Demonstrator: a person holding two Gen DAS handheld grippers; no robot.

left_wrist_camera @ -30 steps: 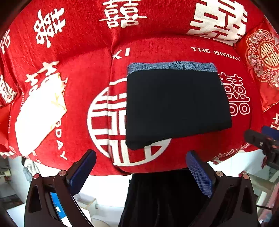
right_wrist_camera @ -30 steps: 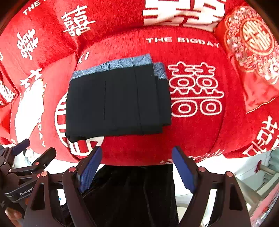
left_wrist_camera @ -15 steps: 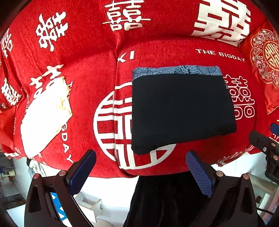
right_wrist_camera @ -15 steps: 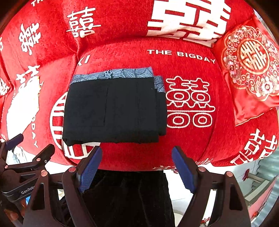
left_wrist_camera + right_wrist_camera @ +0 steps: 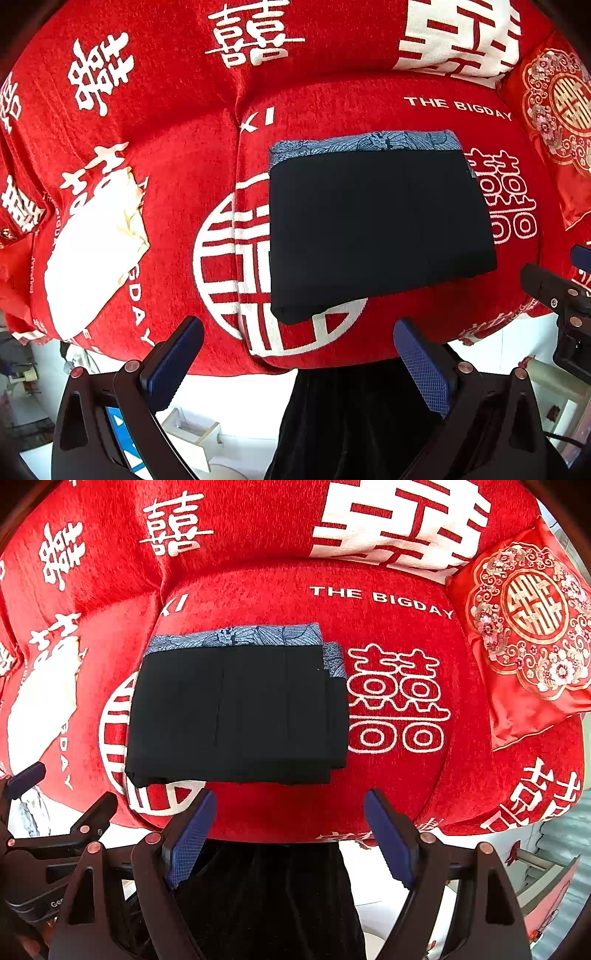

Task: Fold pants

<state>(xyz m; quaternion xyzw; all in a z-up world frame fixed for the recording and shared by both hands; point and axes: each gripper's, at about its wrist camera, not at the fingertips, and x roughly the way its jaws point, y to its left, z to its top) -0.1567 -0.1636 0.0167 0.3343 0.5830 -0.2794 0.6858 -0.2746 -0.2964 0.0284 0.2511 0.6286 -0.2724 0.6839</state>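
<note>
Pants (image 5: 376,229) lie folded flat on red sofa (image 5: 332,103), patterned band, possibly a lining, at far edge. Left gripper (image 5: 299,358) and right gripper (image 5: 290,834) hover above, jaws apart, empty.

Red printed sofa cover (image 5: 177,155), red embroidered cushion (image 5: 524,627).

Against the pants (image 5: 376,229), the view from the left gripper (image 5: 295,365) has drifted: the folded black stack now sits a little lower and further right in that picture than a second ago. From the right gripper (image 5: 290,834) the pants (image 5: 236,709) have squared up, their blue edge lying more level than before, and the cushion (image 5: 532,627) right of the pants shows more fully. More of the other gripper's frame shows left of the pants.
</note>
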